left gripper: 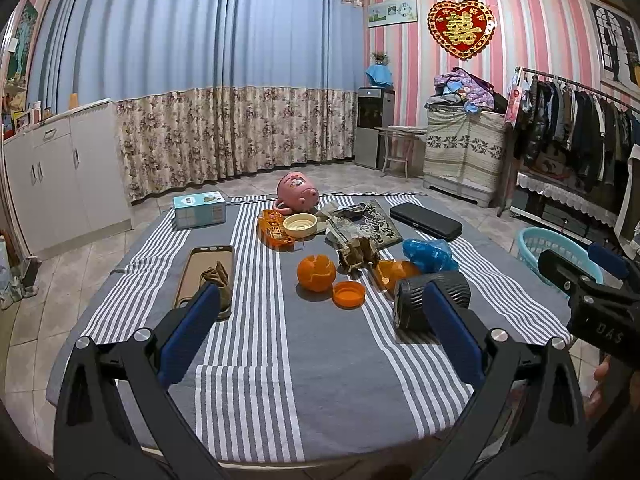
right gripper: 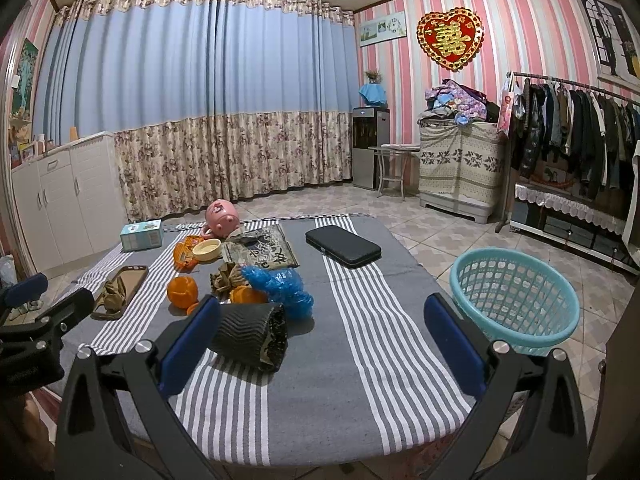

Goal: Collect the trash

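Trash lies mid-table: orange peel (left gripper: 316, 273), an orange cap (left gripper: 349, 294), a blue plastic bag (left gripper: 430, 255), a crumpled brown wrapper (left gripper: 356, 254), an orange snack packet (left gripper: 274, 232). The peel (right gripper: 182, 290) and bag (right gripper: 282, 286) also show in the right wrist view. My left gripper (left gripper: 320, 320) is open and empty over the table's near part. My right gripper (right gripper: 320, 328) is open and empty, a black ribbed roll (right gripper: 252, 334) by its left finger. A turquoise basket (right gripper: 516, 300) stands on the floor right of the table.
On the striped tablecloth (left gripper: 328, 380) lie a phone case (left gripper: 206, 276) with a brown scrap, a tissue box (left gripper: 199, 210), a pink mug (left gripper: 296, 192), a cream lid (left gripper: 300, 225), a patterned cloth (left gripper: 376, 222) and a black case (left gripper: 426, 221). A clothes rack (right gripper: 576, 128) stands right.
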